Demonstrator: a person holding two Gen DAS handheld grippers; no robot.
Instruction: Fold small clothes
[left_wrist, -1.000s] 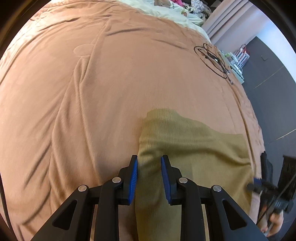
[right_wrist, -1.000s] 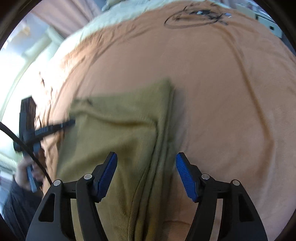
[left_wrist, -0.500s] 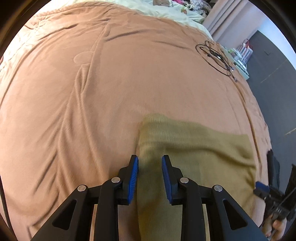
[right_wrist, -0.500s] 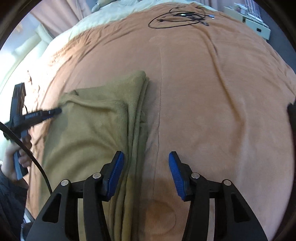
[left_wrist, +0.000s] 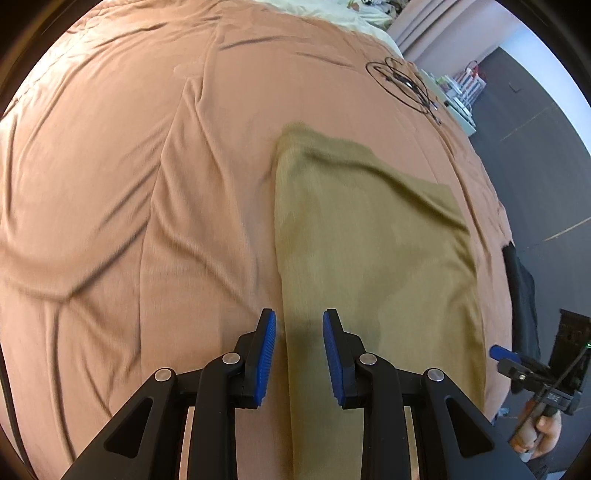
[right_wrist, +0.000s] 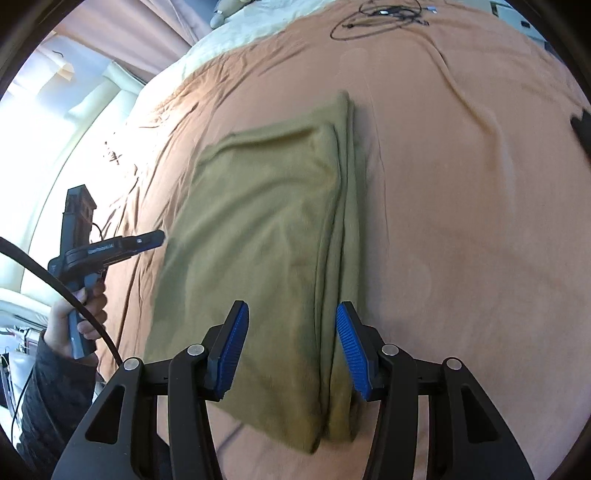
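Note:
An olive-green folded garment lies flat on the orange-brown bedspread. In the left wrist view my left gripper is open, hovering over the garment's left folded edge, holding nothing. In the right wrist view the garment shows stacked layers along its right edge. My right gripper is open above the garment's near end, holding nothing. The left gripper shows at the garment's left side in the right wrist view. The right gripper shows at the far right of the left wrist view.
A coil of black cable lies on the far part of the bed; it also shows in the right wrist view. A pale pillow and sheet lie at the bed's head. Dark floor lies beyond the bed's right edge.
Both grippers have pulled back and risen from the garment. The right gripper's jaws stand narrower than one second ago. The garment lies more squarely folded, with more of it in view.

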